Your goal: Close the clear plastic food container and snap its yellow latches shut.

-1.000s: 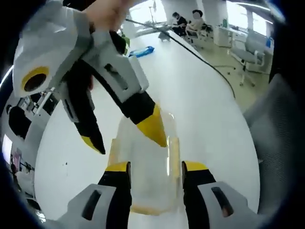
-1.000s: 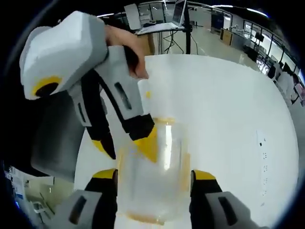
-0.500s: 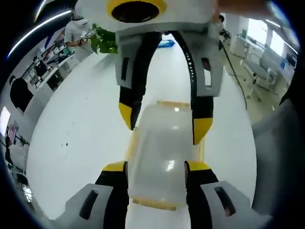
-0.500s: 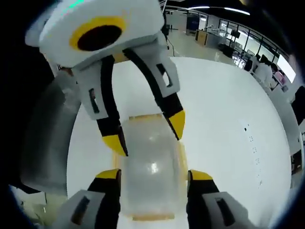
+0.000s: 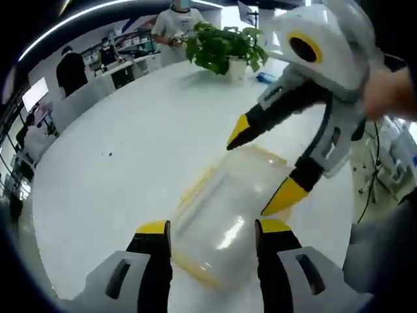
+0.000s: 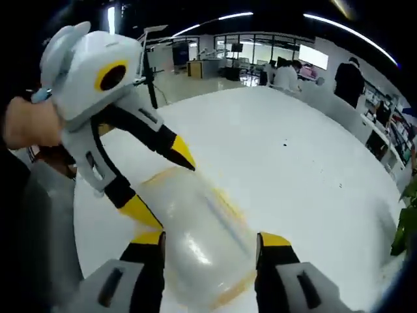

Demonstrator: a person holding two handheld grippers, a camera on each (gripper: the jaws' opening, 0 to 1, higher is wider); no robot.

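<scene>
Container (image 5: 225, 212) is lying on the table (image 5: 130, 150), lid seemingly down already. It is being straddled endwise by both spread grippers, left (image 5: 212, 229) and right (image 6: 210, 240). Latches (image 6: 225, 202) are probably not yet being snapped.

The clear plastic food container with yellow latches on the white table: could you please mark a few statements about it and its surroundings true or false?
1. The clear plastic food container rests on the white table. True.
2. The left gripper is shut tight on a spoon. False: its jaws are open, either side of the container.
3. A green potted plant stands on the table. True.
4. The right gripper holds a red cup. False: open, straddling the container.
</scene>
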